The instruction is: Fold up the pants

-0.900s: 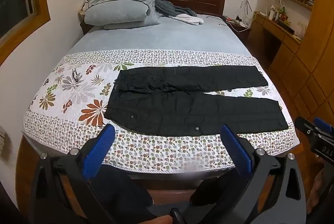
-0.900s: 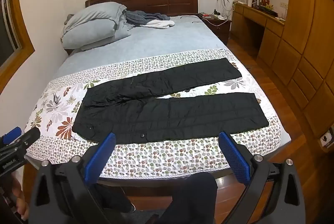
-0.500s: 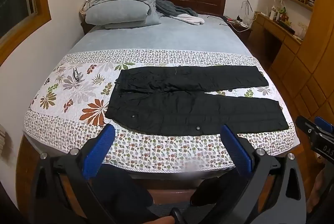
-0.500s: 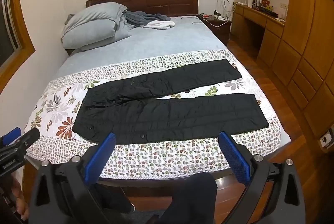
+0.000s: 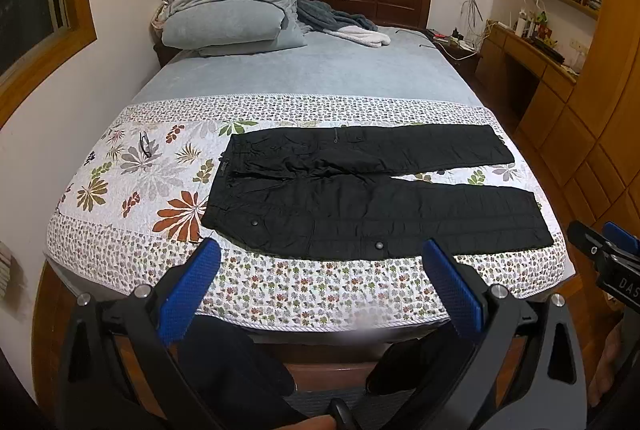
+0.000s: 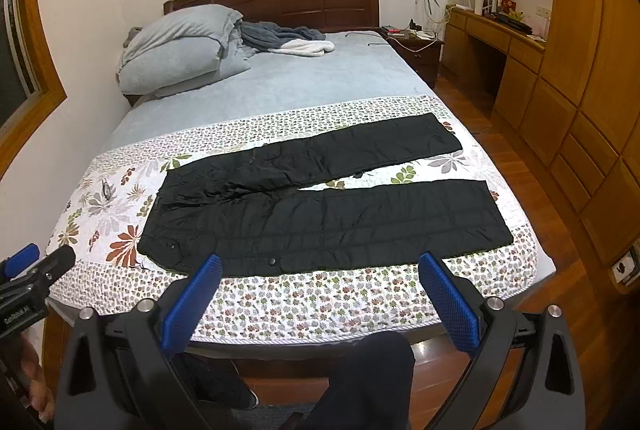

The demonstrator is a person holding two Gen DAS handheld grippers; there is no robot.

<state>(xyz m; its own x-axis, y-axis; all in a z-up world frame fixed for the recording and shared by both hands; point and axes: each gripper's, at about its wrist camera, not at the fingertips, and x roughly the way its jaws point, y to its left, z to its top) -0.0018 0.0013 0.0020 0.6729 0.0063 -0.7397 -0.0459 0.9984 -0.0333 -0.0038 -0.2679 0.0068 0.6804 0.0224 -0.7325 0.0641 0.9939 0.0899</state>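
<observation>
The black pants (image 5: 360,189) lie flat and unfolded on the floral quilt (image 5: 132,181) at the foot of the bed (image 5: 320,69), waist toward 9 o'clock, both legs stretched toward 3 o'clock with a narrow gap between them. The left gripper (image 5: 320,258) hangs over the near edge of the quilt, jaws spread wide, holding nothing. The right gripper (image 6: 320,270) is the same, wide apart and empty. Grey pillows (image 5: 232,17) are stacked at 11 o'clock.

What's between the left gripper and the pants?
Only bare floral quilt lies between the open left gripper and the black pants, seen in the left wrist view.
</observation>
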